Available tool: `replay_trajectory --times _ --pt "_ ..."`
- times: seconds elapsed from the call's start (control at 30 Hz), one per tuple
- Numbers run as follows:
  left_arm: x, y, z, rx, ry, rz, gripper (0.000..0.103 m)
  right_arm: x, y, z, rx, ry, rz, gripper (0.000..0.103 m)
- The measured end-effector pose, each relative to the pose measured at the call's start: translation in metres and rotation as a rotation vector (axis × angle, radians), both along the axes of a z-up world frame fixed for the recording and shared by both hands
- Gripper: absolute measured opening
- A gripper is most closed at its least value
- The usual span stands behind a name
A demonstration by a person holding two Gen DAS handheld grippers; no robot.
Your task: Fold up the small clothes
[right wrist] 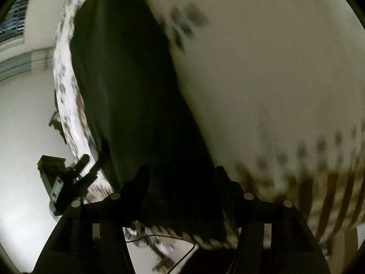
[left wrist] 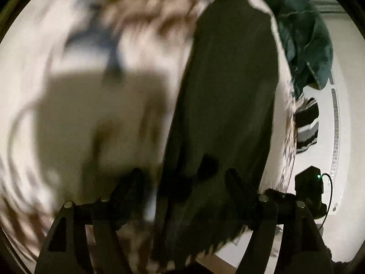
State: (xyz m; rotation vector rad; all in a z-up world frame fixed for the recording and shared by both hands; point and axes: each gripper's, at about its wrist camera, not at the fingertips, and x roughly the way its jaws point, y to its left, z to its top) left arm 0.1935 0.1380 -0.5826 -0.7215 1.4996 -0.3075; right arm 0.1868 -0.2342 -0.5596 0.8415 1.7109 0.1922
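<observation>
A dark garment [left wrist: 228,91] lies stretched on a white patterned cloth surface [left wrist: 91,114]. It also shows in the right wrist view [right wrist: 127,91] on the same surface [right wrist: 273,80]. My left gripper [left wrist: 184,178] has its jaws apart around the garment's near edge. My right gripper [right wrist: 182,178] also stands with its jaws apart at the garment's other end. The left gripper shows in the right wrist view [right wrist: 68,180]; the right gripper shows in the left wrist view [left wrist: 310,189]. Both views are blurred by motion.
A dark green garment [left wrist: 305,38] lies heaped at the far right of the surface. A black and white striped piece [left wrist: 306,127] lies below it. A cable [right wrist: 159,239] runs under the right gripper.
</observation>
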Motion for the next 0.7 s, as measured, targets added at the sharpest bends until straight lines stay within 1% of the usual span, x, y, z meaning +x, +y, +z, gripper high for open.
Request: replay_trajectory --times 0.03,0.07,0.13,0.2,0.27,0.37,0.4,0.43,0.5,0.57,0.6,0.63,0.7 --pt "-0.014 -0.002 -0.004 0.006 0.014 0.017 0.072 -0.012 0.0 -0.005 0.001 0.017 0.009 0.061" --pt "-0.027 -0.004 -0.004 0.003 0.01 0.04 0.072 -0.023 -0.001 -0.01 0.008 0.032 0.008 0.061" --pt "-0.045 -0.004 0.005 0.024 -0.004 0.083 0.072 -0.043 -0.002 -0.021 0.031 0.066 -0.019 0.061" --pt "-0.064 -0.002 0.019 0.061 -0.015 0.127 0.072 -0.055 -0.004 -0.024 0.038 0.07 -0.031 0.061" --pt "-0.082 -0.002 0.021 0.026 0.014 0.172 0.072 -0.062 -0.008 -0.024 0.047 0.066 -0.044 0.061" --pt "-0.099 -0.013 0.006 -0.024 0.1 0.192 0.072 -0.067 -0.013 -0.023 0.047 0.059 -0.038 0.061" --pt "-0.102 -0.015 0.0 -0.039 0.114 0.208 0.071 -0.064 -0.01 -0.023 0.049 0.058 -0.036 0.061" --pt "-0.105 -0.017 -0.004 -0.062 0.117 0.23 0.071 -0.065 -0.011 -0.024 0.05 0.057 -0.032 0.061" --pt "-0.106 -0.02 -0.007 -0.08 0.106 0.267 0.07 -0.063 -0.01 -0.027 0.051 0.057 -0.027 0.061" --pt "-0.106 -0.023 -0.003 -0.074 0.072 0.3 0.041 -0.063 -0.011 -0.03 0.054 0.055 -0.016 0.061" --pt "-0.106 -0.026 -0.001 -0.07 0.067 0.306 0.006 -0.053 0.004 -0.032 0.054 0.055 -0.015 0.061" --pt "-0.11 -0.023 0.002 -0.064 0.06 0.315 0.007 -0.054 0.004 -0.032 0.055 0.054 -0.014 0.061" --pt "-0.114 -0.026 0.022 -0.035 0.0 0.326 0.007 -0.051 0.01 -0.032 0.057 0.051 -0.015 0.061"
